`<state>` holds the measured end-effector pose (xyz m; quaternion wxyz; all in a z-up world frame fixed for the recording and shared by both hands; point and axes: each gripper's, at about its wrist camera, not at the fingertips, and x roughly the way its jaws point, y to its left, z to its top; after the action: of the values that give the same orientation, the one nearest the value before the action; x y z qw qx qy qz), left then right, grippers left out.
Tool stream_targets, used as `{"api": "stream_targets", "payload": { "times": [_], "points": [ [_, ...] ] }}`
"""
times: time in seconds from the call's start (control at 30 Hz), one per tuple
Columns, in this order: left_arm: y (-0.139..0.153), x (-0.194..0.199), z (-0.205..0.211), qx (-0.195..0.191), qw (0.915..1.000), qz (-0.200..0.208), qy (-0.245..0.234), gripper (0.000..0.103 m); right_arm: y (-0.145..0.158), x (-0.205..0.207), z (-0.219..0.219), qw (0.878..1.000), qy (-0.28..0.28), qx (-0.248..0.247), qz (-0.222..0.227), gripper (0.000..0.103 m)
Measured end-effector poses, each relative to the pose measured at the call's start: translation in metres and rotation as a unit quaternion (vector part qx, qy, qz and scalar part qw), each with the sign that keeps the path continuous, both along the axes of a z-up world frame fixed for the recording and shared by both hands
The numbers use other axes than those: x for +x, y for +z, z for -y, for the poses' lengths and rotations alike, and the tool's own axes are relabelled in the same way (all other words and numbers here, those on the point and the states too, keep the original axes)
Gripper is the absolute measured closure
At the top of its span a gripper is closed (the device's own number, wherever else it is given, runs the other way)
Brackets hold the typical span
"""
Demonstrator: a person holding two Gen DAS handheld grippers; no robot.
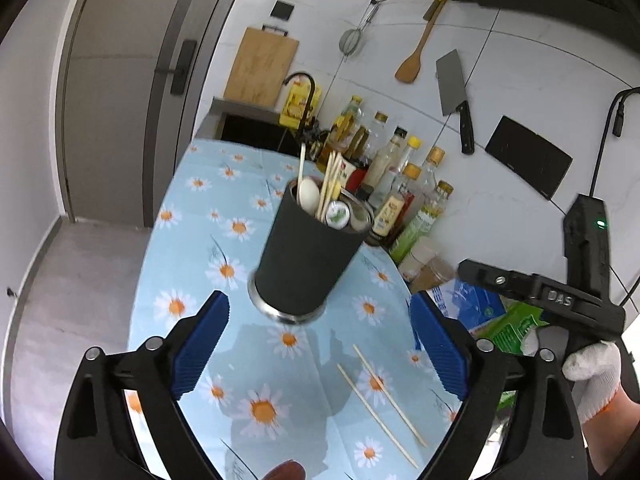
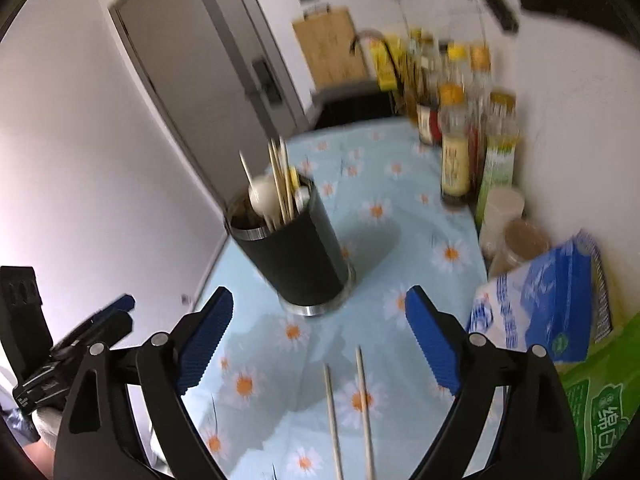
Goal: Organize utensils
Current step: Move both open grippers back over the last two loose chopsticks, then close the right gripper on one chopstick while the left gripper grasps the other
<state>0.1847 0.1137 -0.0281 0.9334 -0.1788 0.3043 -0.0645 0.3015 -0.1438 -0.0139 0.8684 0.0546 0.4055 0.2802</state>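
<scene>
A black utensil holder with a steel rim stands on the daisy-print tablecloth; it holds a white spoon, several chopsticks and other utensils. It also shows in the right wrist view. Two loose wooden chopsticks lie on the cloth in front of it, seen in the right wrist view too. My left gripper is open and empty, just short of the holder. My right gripper is open and empty, above the loose chopsticks.
Several sauce and oil bottles line the wall at the right, with jars, a blue bag and a green packet. A cleaver, wooden spatula, strainer and cutting board hang or lean by the wall. A sink lies beyond the table.
</scene>
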Motion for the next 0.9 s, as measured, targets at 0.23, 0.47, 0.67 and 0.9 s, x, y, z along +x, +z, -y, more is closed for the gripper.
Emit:
{"api": "stream_targets", "payload": {
  "times": [0.23,0.47,0.67,0.9],
  "points": [
    [-0.026,-0.007,0.015,-0.012,0.9988,-0.044,-0.021,0.013,-0.045,0.014,-0.008,0.991,0.024,-0.076,-0.112,0.036],
    [-0.045,-0.015,0.03,-0.023,0.9956,-0.086,-0.029,0.013,-0.091,0.022,-0.023,0.966,0.067,-0.149,-0.201,0.052],
    [-0.064,-0.021,0.036,-0.024,0.9928,-0.116,-0.013,0.014,-0.128,0.033,-0.042,0.936,0.102,-0.209,-0.263,0.061],
    [-0.08,-0.031,0.04,-0.049,0.9885,-0.139,0.033,0.014,-0.142,0.035,-0.064,0.919,0.136,-0.253,-0.27,0.068]
  ]
}}
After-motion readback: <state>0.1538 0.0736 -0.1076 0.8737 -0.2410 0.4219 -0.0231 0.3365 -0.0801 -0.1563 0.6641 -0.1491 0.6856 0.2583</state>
